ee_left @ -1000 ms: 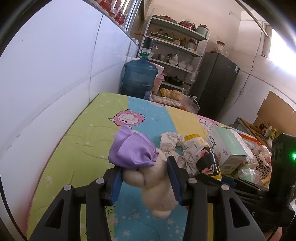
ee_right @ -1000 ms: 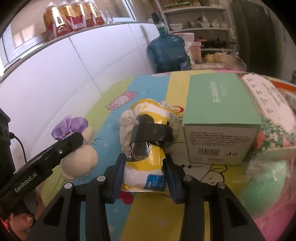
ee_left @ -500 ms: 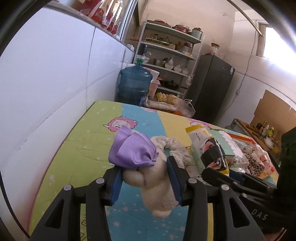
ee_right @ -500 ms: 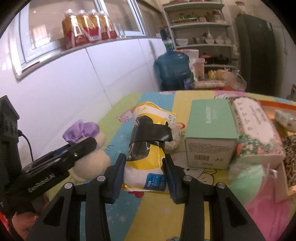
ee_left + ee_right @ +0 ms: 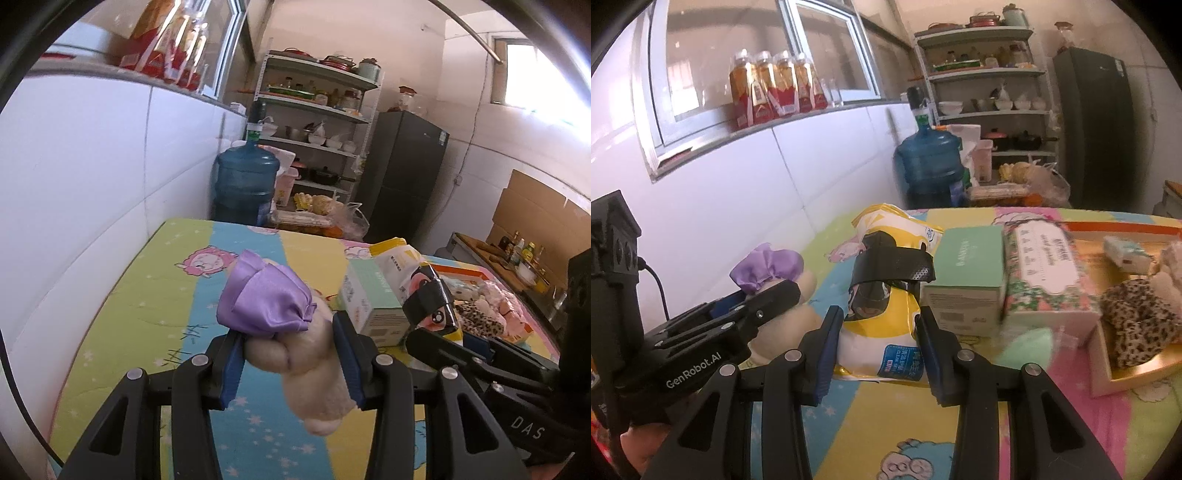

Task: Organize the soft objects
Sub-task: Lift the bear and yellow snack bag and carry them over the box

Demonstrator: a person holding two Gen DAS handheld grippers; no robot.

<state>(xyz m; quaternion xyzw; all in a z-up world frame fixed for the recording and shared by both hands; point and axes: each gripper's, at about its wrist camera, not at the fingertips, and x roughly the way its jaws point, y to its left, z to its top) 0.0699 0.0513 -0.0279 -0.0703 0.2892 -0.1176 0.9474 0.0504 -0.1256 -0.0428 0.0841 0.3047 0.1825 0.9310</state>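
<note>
My left gripper [image 5: 291, 354] is shut on a cream plush toy [image 5: 310, 369] with a purple satin bow [image 5: 266, 299], held above the colourful mat. It also shows at the left of the right wrist view [image 5: 775, 269]. My right gripper [image 5: 879, 332] is shut on a yellow and white soft pack [image 5: 886, 295] with a black band, lifted off the mat. The pack also shows in the left wrist view [image 5: 413, 277].
A green box [image 5: 967, 273] and a floral tissue pack [image 5: 1045, 277] stand on the mat [image 5: 147, 288]. A gold tray [image 5: 1108, 369] at the right holds a leopard-print soft item [image 5: 1137, 317] and other soft things. White wall at left; a water jug [image 5: 245, 184] and shelves stand behind.
Both grippers have risen and pulled back with their loads; the pack is now off the mat and the view has widened over the tray.
</note>
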